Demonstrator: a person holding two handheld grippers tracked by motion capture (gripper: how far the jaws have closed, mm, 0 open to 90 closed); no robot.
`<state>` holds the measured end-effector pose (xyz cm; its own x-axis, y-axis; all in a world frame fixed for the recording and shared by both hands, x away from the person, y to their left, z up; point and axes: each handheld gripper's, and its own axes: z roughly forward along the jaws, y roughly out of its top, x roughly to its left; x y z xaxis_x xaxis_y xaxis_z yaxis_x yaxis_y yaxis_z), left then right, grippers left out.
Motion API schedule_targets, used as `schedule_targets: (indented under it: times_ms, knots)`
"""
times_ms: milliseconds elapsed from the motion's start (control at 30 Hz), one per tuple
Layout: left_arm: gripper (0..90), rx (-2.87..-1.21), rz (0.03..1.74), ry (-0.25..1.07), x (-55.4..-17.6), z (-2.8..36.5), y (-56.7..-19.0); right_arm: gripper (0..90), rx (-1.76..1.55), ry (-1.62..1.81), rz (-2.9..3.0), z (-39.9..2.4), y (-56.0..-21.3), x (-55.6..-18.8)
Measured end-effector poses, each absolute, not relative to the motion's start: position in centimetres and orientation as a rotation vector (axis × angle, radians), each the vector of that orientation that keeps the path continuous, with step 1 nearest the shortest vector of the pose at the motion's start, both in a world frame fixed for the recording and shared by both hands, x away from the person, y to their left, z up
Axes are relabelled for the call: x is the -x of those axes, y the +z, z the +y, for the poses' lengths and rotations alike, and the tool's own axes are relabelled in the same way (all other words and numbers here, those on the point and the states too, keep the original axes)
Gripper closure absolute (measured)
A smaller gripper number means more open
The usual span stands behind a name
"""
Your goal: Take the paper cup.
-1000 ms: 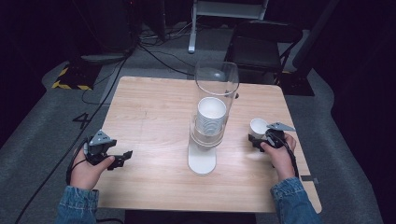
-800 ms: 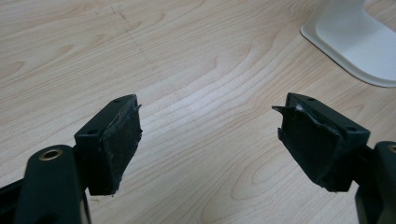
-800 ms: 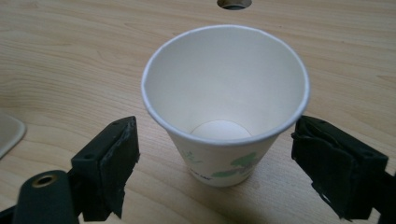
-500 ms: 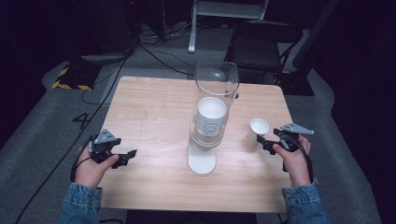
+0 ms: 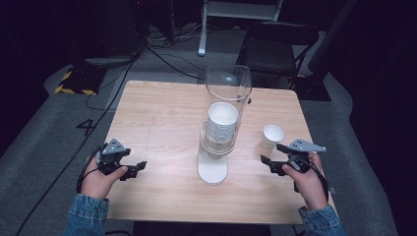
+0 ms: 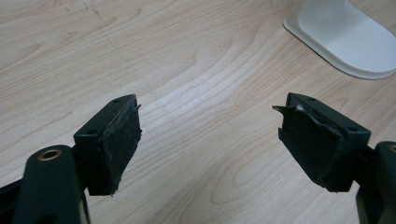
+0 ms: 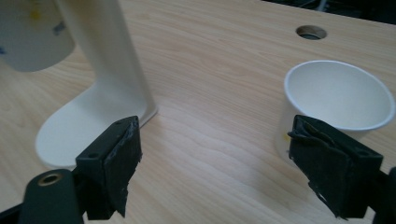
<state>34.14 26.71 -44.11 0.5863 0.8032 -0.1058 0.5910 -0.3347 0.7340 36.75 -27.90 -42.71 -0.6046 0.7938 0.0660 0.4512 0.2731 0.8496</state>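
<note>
Nearest, at the front edge of the table (image 5: 162, 206), the person's two hands rest low, each with a gripper. The left gripper (image 5: 136, 168) sits at the left, its jaws spread wide with bare wood between them. The right gripper (image 5: 271, 160) is at the right; its jaws stand apart with nothing between them, though they have just been closing a little. Just beyond it a single paper cup (image 5: 271, 136) stands upright on the table, mouth up, near the jaw tips but not touched. Between the hands stands a white cup dispenser (image 5: 212, 169) on its flat foot, a stack of cups (image 5: 222, 122) in its clear tube (image 5: 228, 83). Farther back, past the table, a dark chair (image 5: 275, 46) stands on the grey floor.
</note>
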Motion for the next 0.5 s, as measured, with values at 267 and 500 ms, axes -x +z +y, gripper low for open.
schedule_targets:
  times_ms: [267, 500]
  knots:
    - [20.7, -2.083, 0.974, 0.373, -33.2, 25.1, -45.6, 21.3, -1.056, 1.293, 2.264, -27.0, -43.7, -35.2]
    - [20.4, -2.09, 0.912, 0.349, -32.2, 24.6, -46.7, 21.7, -1.03, 1.316, 2.333, -26.4, -45.7, -34.7]
